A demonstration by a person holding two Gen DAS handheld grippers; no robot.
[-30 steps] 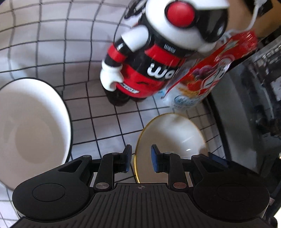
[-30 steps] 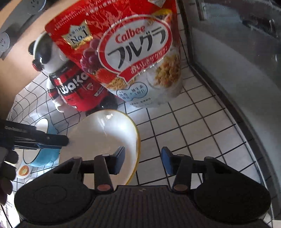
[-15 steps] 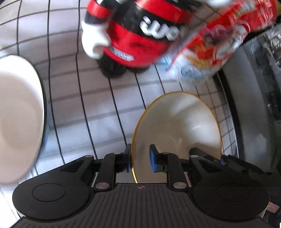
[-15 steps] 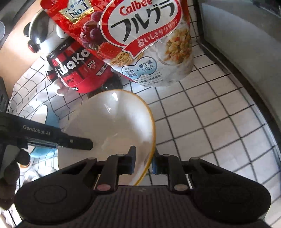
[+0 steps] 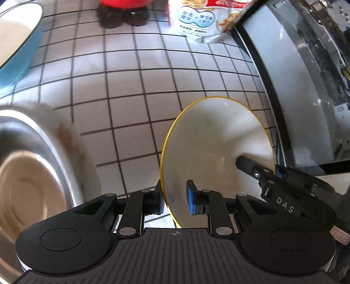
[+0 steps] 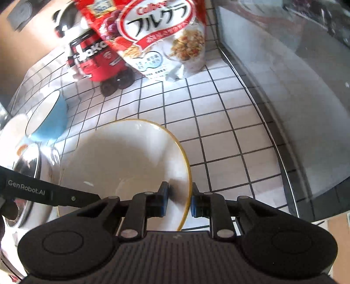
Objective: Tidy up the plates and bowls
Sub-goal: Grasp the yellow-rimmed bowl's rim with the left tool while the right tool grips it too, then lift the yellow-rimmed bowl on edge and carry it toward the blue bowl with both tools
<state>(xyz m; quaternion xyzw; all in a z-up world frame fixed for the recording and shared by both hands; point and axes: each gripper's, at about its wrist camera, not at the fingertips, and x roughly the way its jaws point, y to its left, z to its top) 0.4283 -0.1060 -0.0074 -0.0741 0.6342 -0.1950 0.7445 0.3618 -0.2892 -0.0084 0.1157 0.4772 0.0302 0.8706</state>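
Note:
A white bowl with a gold rim (image 5: 218,142) (image 6: 122,157) is held between both grippers above the tiled cloth. My left gripper (image 5: 175,196) is shut on its left rim, one pad outside the wall and one inside. My right gripper (image 6: 179,196) is shut on the opposite rim, and one of its fingers (image 5: 247,163) reaches into the bowl in the left wrist view. A blue bowl with a white inside (image 5: 19,59) (image 6: 50,124) stands to the left. Nearer, a shiny steel bowl (image 5: 43,139) (image 6: 26,161) holds a beige dish (image 5: 28,192).
A red cereal bag (image 6: 161,37) (image 5: 196,19) and a red-and-black robot figure (image 6: 96,61) stand at the back of the white tiled cloth (image 5: 131,87). A grey panel with a black frame (image 6: 284,87) (image 5: 295,87) runs along the right side.
Both grippers closed on the gold-rimmed bowl's rim and carried it back from the figure and bag. The steel bowl has come into view at the left.

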